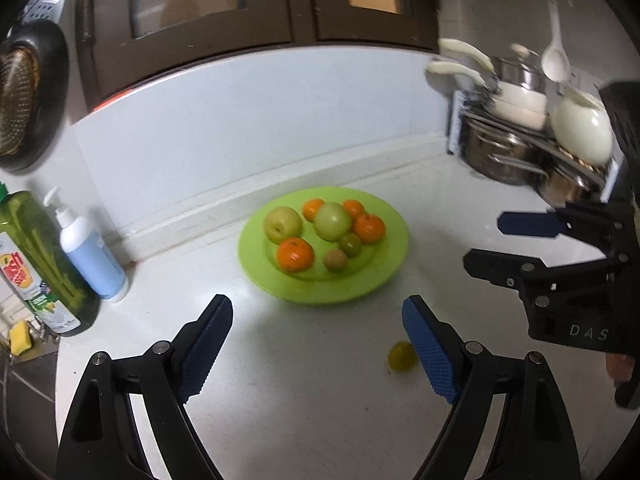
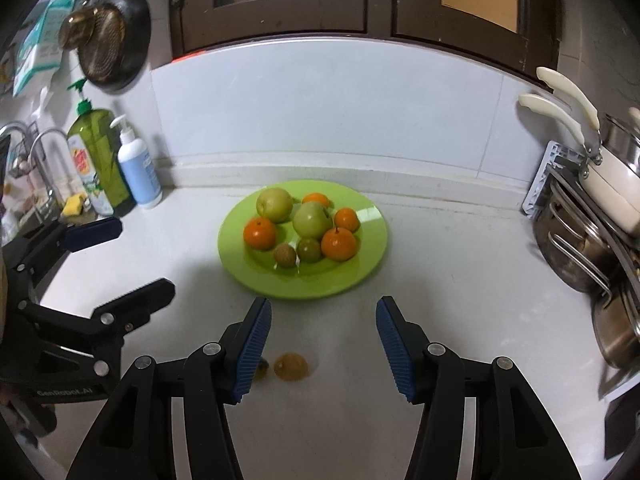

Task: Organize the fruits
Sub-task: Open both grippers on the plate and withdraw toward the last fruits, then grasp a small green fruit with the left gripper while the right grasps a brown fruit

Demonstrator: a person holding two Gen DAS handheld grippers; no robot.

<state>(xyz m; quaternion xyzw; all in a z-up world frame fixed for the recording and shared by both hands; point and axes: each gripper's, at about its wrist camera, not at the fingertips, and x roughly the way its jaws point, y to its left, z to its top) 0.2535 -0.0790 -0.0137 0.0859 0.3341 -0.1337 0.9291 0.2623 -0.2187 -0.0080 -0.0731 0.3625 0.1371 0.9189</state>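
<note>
A green plate on the white counter holds several fruits: oranges, two green apples and small brownish fruits. One small yellow-brown fruit lies loose on the counter in front of the plate. My left gripper is open and empty, the loose fruit beside its right finger. My right gripper is open and empty, the loose fruit just inside its left finger. Each gripper shows in the other's view.
A green dish-soap bottle and a white pump bottle stand at the left by the sink. A rack of steel pots and pans stands at the right. A wall backs the counter.
</note>
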